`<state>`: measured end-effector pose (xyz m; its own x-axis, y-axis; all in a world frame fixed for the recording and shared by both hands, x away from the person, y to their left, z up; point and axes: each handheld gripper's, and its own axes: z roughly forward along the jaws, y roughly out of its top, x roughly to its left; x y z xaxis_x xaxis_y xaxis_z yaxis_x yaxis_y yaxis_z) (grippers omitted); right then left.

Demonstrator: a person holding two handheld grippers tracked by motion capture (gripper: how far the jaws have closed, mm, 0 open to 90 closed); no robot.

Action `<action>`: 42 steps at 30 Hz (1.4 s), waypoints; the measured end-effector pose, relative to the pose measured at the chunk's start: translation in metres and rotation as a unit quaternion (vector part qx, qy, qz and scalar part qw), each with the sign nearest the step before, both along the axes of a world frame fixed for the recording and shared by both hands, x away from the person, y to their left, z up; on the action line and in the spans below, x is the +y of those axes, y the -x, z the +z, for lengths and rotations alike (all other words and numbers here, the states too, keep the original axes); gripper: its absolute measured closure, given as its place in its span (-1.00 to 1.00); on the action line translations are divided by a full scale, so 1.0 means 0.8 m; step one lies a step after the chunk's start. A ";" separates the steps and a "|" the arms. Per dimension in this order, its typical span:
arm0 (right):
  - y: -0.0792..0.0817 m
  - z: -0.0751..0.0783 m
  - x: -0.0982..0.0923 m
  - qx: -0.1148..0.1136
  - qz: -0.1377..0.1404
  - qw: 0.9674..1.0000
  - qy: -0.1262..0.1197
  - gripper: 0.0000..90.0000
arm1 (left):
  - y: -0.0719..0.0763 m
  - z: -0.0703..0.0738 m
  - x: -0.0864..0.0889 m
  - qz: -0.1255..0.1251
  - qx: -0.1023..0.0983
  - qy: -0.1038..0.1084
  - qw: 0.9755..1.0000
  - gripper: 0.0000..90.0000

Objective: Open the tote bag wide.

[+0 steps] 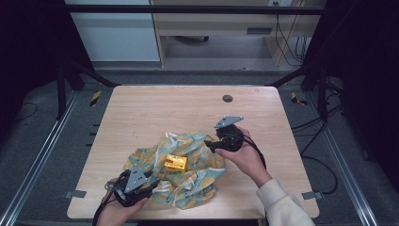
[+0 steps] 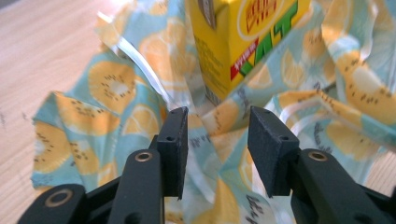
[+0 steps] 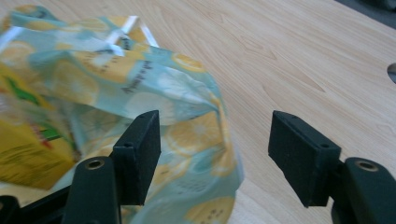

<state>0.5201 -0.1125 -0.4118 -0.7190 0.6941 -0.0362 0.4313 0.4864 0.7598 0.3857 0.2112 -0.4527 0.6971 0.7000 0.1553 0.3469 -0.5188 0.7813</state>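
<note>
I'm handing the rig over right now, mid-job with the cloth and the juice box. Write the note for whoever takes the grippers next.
Left gripper: jaws open, nothing between them, at the near left edge of the cloth.
Right gripper: jaws open, nothing held, at the cloth's far right edge.
Juice box: yellow, sitting in the middle of the fruit-print cloth, which lies bunched around it on the table.
Done: box placed on the cloth, edges gathered loosely.
Left: the box is not yet covered; probably regrip the cloth edges and fold them over it.
</note>
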 end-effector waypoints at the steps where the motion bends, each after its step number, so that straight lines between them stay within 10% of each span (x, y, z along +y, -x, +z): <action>1: 0.006 0.001 0.000 0.000 0.007 1.000 -0.004 -0.18 | -0.001 0.002 0.002 0.004 -0.003 0.003 1.000 0.28; 16: 0.083 -0.021 0.002 0.014 0.073 0.997 -0.022 -0.08 | -0.063 0.027 -0.009 0.033 -0.012 -0.027 0.999 0.05; 21: 0.092 -0.038 0.009 0.023 0.092 0.995 -0.031 -0.12 | -0.071 0.012 -0.010 0.029 0.008 -0.009 1.000 0.05; 32: 0.097 -0.061 0.044 0.027 0.141 0.989 -0.034 -0.25 | -0.072 -0.017 -0.017 0.015 0.040 -0.041 0.998 0.30; 42: 0.094 -0.078 0.040 0.051 0.155 0.987 -0.005 0.89 | -0.082 -0.018 -0.006 0.033 0.032 -0.057 0.997 0.92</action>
